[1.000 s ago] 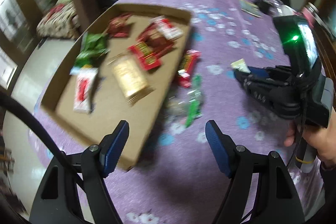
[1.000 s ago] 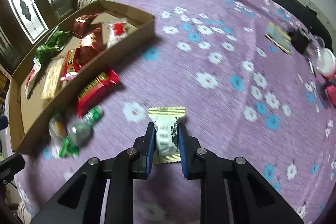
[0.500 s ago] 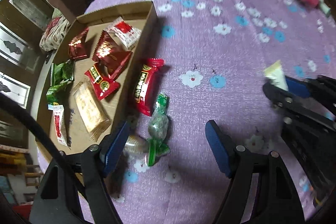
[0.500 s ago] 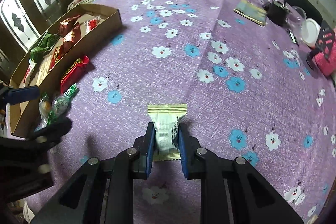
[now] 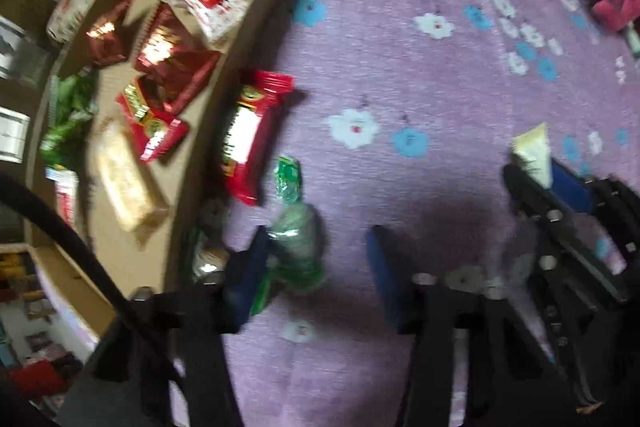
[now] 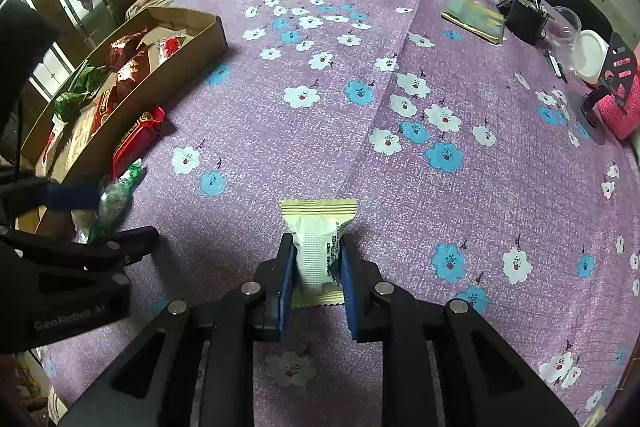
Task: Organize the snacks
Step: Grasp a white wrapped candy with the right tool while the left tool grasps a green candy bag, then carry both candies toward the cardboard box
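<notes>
A book (image 6: 474, 18), black box (image 6: 525, 20) and pink pouch (image 6: 624, 109) sit on the floral cloth (image 6: 360, 147).

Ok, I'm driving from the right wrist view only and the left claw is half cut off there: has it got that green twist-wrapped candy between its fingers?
Observer: Yes. The left claw is closing with the green twist-wrapped candy between its fingers, against one pad; the other pad is off it.
Operator: Anything else close by?
Observer: A second clear-wrapped candy lies just outside that finger, against the cardboard box wall.
Operator: What's in the box there?
Observer: A beige biscuit pack lies flat just over the wall.
</notes>
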`<state>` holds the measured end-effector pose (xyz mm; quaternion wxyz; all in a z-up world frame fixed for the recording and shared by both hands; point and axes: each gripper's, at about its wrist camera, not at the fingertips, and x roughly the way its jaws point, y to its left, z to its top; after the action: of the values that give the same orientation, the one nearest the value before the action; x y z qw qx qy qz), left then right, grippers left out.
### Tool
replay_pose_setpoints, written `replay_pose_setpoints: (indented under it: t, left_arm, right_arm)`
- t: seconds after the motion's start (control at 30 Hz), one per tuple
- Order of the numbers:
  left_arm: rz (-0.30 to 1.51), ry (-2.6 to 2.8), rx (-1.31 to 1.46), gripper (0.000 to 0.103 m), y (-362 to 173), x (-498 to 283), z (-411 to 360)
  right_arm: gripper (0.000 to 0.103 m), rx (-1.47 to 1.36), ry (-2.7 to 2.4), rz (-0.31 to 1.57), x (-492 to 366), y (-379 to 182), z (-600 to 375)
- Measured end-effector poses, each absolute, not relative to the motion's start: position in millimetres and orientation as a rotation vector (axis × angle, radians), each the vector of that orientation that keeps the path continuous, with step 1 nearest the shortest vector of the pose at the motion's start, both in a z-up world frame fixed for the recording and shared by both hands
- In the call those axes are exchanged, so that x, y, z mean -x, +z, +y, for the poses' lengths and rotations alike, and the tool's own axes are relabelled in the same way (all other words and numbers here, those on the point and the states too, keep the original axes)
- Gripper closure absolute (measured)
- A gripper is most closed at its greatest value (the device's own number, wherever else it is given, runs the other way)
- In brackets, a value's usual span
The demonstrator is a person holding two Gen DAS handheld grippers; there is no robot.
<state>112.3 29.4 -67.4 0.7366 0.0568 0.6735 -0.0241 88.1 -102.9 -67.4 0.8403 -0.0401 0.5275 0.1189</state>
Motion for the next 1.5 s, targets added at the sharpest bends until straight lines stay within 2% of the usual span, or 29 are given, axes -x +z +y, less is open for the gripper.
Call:
replay_pose_setpoints:
  t: [0.23,0.33,0.7,1.5]
  left_arm:
    - [1.440,-0.086,-0.106,0.067,-66,-108,31]
    - [1.416,-0.105,-0.088,0.079,-63,-105,37]
    - [1.345,-0.219,-0.018,0.080,-62,-97,56]
    - [1.285,-0.309,-0.044,0.080,-49,-2,60]
  right_arm:
    - [0.083,0.086,0.240,1.114,-88,-67,-103]
    - [0.083,0.101,0.231,1.097,-84,-67,-103]
    - [0.085,0.092,0.214,1.068,-71,-64,-111]
    - [0.085,0.047,0.230,1.092,-11,-65,-111]
